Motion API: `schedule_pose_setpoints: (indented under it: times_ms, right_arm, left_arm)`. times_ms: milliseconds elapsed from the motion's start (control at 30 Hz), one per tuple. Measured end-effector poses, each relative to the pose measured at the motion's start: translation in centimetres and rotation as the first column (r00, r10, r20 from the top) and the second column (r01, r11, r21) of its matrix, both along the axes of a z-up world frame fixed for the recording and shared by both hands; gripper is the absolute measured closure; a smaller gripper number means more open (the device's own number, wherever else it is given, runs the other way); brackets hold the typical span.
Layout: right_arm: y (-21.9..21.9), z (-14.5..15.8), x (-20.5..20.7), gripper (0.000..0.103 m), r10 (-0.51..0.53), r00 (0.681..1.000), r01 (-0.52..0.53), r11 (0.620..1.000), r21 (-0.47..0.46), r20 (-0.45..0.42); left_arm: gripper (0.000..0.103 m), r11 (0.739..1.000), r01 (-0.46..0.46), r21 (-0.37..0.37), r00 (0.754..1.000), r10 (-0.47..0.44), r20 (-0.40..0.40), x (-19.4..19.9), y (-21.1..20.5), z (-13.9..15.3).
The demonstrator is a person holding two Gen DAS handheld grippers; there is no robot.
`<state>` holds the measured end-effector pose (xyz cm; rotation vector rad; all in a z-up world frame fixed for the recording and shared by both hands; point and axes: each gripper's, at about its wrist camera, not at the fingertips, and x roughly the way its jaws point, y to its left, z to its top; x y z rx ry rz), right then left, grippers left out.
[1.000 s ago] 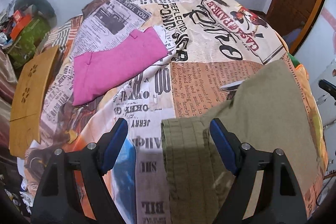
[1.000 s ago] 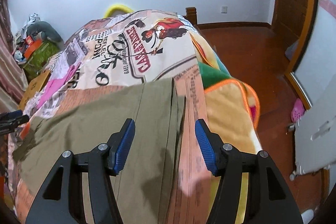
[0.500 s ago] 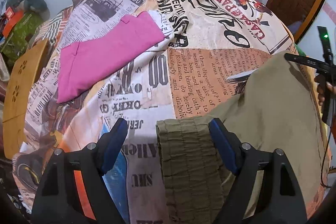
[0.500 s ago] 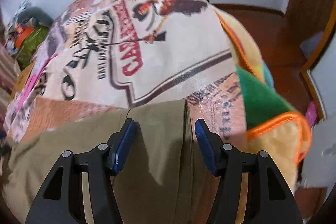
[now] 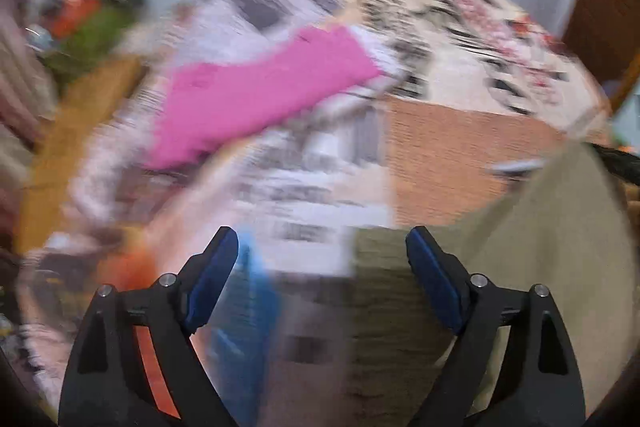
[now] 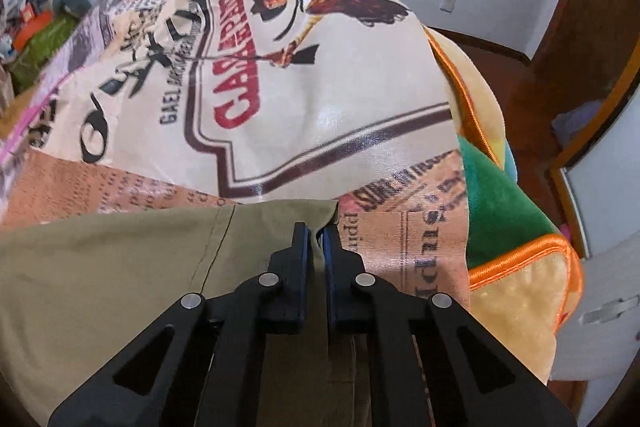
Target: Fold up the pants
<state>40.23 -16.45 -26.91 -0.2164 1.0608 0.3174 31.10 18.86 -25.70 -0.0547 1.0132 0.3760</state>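
Olive green pants (image 6: 120,267) lie spread on a bed covered with a printed newspaper-pattern sheet (image 6: 320,99). My right gripper (image 6: 316,231) is shut on the far hem corner of a pant leg. In the blurred left wrist view the ribbed waistband of the pants (image 5: 384,299) lies between my left gripper's (image 5: 322,251) blue pads, nearer the right pad; its jaws are opening and wide, and the pads do not press on the cloth. A dark bit of the other gripper shows at the right edge.
Folded pink pants (image 5: 260,95) lie on the sheet beyond the left gripper. A wooden board (image 5: 68,147) and a pile of clutter (image 5: 92,15) stand at the left. A yellow, green and orange blanket (image 6: 512,247) hangs off the bed's right side, above the wooden floor (image 6: 492,63).
My right gripper has come down onto the pant leg's hem corner and shut on it. The left gripper has sunk a little over the waistband and its view is blurred.
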Motion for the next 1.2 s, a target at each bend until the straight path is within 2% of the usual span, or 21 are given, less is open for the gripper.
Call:
schedule_pose_setpoints:
  times_ms: [33,133,233,300,333,400,567,633,667,800,1000,1100,1200]
  right_arm:
    - [0.1,-0.1,0.2,0.097,0.001,1.000,-0.001,1.000,-0.012,-0.004]
    - [0.5,0.8,0.4,0.095,0.002,1.000,-0.003,0.999,-0.039,-0.026]
    - [0.8,2.5,0.0,0.088,0.016,0.999,-0.018,0.999,-0.044,-0.043]
    - [1.0,3.8,-0.6,0.076,0.023,0.999,-0.023,1.000,-0.005,-0.038]
    - [1.1,4.9,-1.2,0.074,0.034,0.999,-0.034,0.999,0.023,-0.026]
    - [2.1,7.2,-2.9,0.062,0.076,0.997,-0.077,0.995,0.065,0.017]
    - [5.4,10.9,-6.3,0.060,0.188,0.981,-0.193,0.964,0.183,0.045]
    - [6.7,11.3,-7.5,0.054,0.224,0.974,-0.224,0.945,0.238,0.028]
    - [7.5,11.4,-8.1,0.048,0.240,0.971,-0.236,0.935,0.264,0.018]
    - [10.5,10.1,-10.2,0.047,0.297,0.955,-0.278,0.916,0.287,-0.022]
    - [12.4,5.1,-12.0,0.047,0.323,0.929,-0.282,0.934,0.220,-0.180]
    - [11.9,3.4,-13.3,0.047,0.329,0.916,-0.290,0.938,0.188,-0.230]
    - [10.8,4.0,-15.2,0.047,0.352,0.916,-0.327,0.933,0.149,-0.191]
  left_arm:
    - [0.015,1.000,-0.009,0.017,1.000,0.009,-0.008,-0.1,0.3,0.0]
    - [0.018,0.996,-0.022,-0.091,1.000,0.020,-0.023,-0.5,2.0,0.4]
    - [0.018,0.992,-0.025,-0.121,1.000,0.025,0.000,-1.3,2.9,1.8]
    - [0.018,0.992,-0.012,-0.128,0.999,0.016,0.028,-1.8,2.8,3.1]
    - [0.018,0.991,0.000,-0.137,0.999,0.006,0.042,-2.0,2.6,3.7]
    - [0.018,0.986,0.033,-0.162,0.998,-0.023,0.063,-2.2,1.9,4.7]
    - [0.018,0.970,0.141,-0.196,0.987,-0.123,0.102,-2.5,-0.9,6.6]
    - [0.018,0.961,0.192,-0.199,0.979,-0.174,0.102,-2.5,-2.4,6.8]
    - [0.018,0.958,0.210,-0.194,0.976,-0.194,0.098,-2.6,-3.0,6.8]
    - [0.018,0.943,0.269,-0.197,0.963,-0.262,0.063,-2.7,-5.0,5.8]
    - [0.018,0.926,0.293,-0.238,0.950,-0.311,-0.038,-3.5,-6.2,2.3]
    - [0.018,0.942,0.284,-0.178,0.948,-0.303,-0.092,-4.4,-6.7,0.7]
    - [0.014,0.947,0.288,-0.145,0.951,-0.301,-0.077,-5.7,-7.0,0.7]
